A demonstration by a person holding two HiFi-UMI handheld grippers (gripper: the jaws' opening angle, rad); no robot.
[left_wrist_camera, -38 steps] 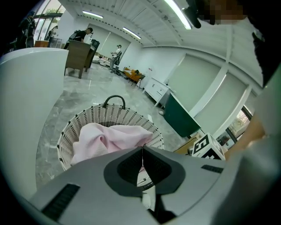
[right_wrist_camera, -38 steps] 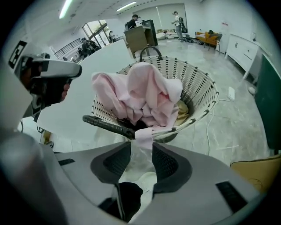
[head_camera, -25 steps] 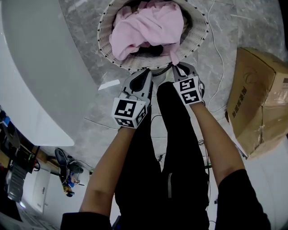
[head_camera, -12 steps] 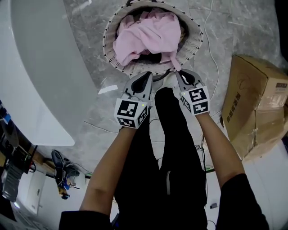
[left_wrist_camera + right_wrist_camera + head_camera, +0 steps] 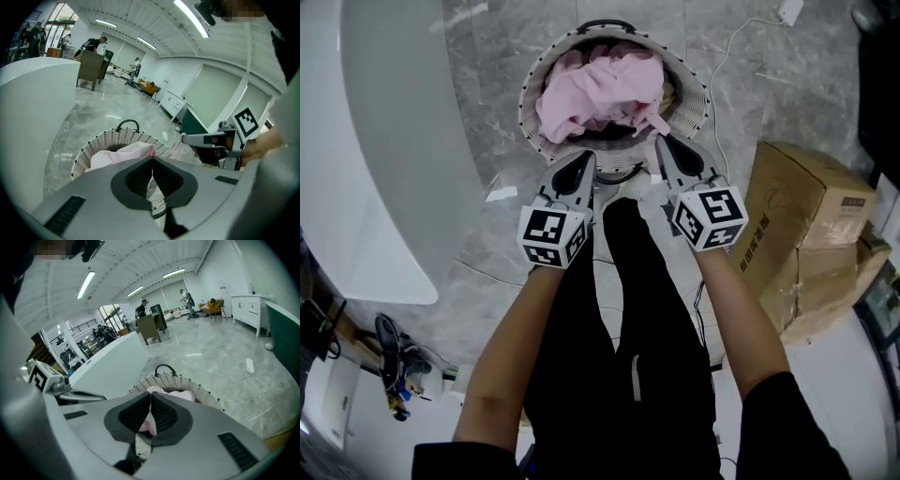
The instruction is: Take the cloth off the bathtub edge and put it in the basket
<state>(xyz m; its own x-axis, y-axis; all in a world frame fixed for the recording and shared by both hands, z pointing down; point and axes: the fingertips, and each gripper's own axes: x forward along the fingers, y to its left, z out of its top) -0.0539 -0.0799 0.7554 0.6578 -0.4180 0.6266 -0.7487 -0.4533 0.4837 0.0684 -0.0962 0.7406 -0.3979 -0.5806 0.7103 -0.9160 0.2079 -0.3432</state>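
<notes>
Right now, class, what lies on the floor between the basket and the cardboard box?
A thin white cable lies there, running past the basket towards the cardboard box. The head view shows it.

Operator with paired hand-held grippers, seen from the head view.
Black short sleeves [image 5: 787, 422], black trousers [image 5: 619, 309]; left gripper [image 5: 585, 159] and right gripper [image 5: 662, 142] have grey shells, black pads and black-and-white marker cubes [image 5: 550, 236].

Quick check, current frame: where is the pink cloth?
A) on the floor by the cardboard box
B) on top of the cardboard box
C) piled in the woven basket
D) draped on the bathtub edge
C: the head view shows the pink cloth bunched inside the rim of the basket, with one short tail over the near rim. The visible part of the bathtub has no cloth on it.
</notes>
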